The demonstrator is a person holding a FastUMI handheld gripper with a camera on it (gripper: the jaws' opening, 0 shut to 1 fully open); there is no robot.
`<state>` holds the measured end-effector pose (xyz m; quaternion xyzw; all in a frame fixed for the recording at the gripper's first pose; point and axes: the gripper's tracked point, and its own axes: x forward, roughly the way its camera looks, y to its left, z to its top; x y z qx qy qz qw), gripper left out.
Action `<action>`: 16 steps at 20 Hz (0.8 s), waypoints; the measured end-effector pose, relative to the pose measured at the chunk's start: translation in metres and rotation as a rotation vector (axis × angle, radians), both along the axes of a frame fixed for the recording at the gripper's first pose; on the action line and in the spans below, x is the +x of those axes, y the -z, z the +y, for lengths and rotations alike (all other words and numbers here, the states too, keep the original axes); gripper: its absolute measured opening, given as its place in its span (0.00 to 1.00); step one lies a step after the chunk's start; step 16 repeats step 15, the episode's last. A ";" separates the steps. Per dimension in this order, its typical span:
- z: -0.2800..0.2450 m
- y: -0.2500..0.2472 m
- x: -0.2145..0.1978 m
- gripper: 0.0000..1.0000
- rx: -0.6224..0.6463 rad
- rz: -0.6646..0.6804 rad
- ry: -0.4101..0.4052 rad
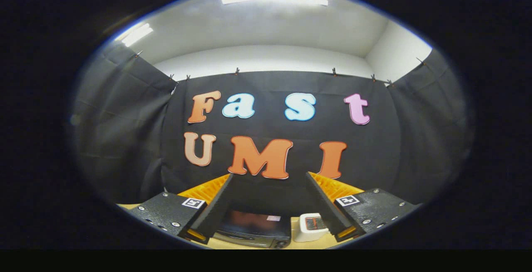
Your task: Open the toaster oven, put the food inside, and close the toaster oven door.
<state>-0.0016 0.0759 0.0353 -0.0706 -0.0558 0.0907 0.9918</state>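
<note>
— Where is the toaster oven (253, 229)?
— It sits low on the table (249, 245), between the two fingers and beyond them, door closed.
— Anything beside it?
— A small white container (309, 227) stands just to its right, near the right finger.
— And the gripper (269, 176)?
— Its fingers stand wide apart, holding nothing.

The toaster oven (253, 228), seen low between the two fingers of the gripper (269, 176), is black, and its glass door gives a dull reddish reflection with one small pale patch. Just to its right, beside the right finger, a white container (305, 227) has an orange-red top. Both stand on a light wooden table (245, 245). Beyond the fingers the booth cloth (124, 139) is black, and above it the wall (266, 58) is white. The fingers are spread apart and hold nothing.
</note>
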 end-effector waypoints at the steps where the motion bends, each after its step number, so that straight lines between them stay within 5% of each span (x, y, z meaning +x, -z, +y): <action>1: 0.005 -0.002 -0.003 0.98 -0.010 -0.013 -0.004; 16: 0.000 -0.004 -0.015 1.00 0.011 0.006 -0.008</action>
